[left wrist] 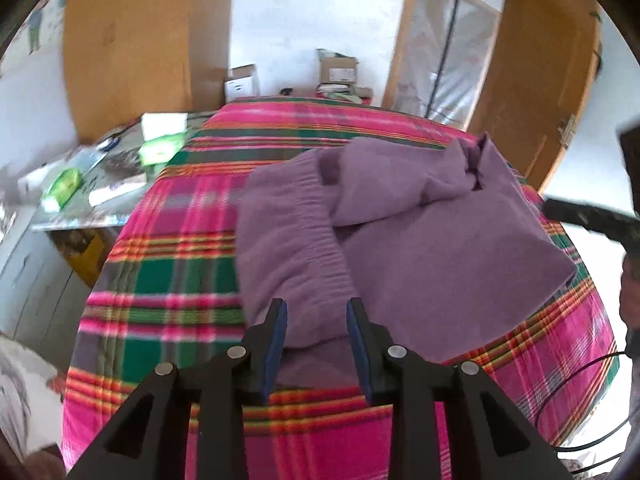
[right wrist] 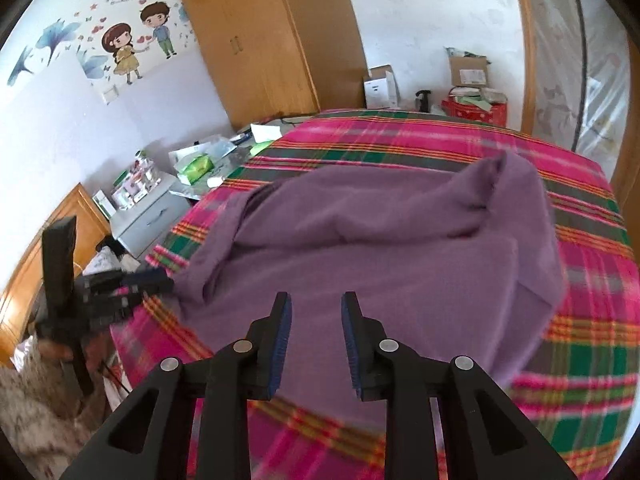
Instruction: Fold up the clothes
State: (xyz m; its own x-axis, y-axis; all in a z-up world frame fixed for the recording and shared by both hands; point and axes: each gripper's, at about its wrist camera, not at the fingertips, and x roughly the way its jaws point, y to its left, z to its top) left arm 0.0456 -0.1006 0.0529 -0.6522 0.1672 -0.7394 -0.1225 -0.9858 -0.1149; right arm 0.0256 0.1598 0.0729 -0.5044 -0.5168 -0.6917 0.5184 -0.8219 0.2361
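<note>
Left wrist view: left gripper released, soft purple knit garment beneath its fingertips, unpinched. Right gripper likewise released above the cloth; regrip an edge squarely before folding.

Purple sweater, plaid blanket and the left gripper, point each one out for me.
purple sweater [right wrist: 400, 264]: right wrist view, on its flat middle panel.
plaid blanket [left wrist: 160, 280]: left wrist view, bare green check left of the sweater.
left gripper [left wrist: 316, 316]: left wrist view, midway between its fingertips.

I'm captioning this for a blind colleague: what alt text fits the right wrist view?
A purple garment lies loosely folded on a pink and green plaid bedspread, with the right claw open just above its near edge, gripping nothing. At left, the left claw reaches the garment's edge; a wooden wardrobe stands behind.
</note>
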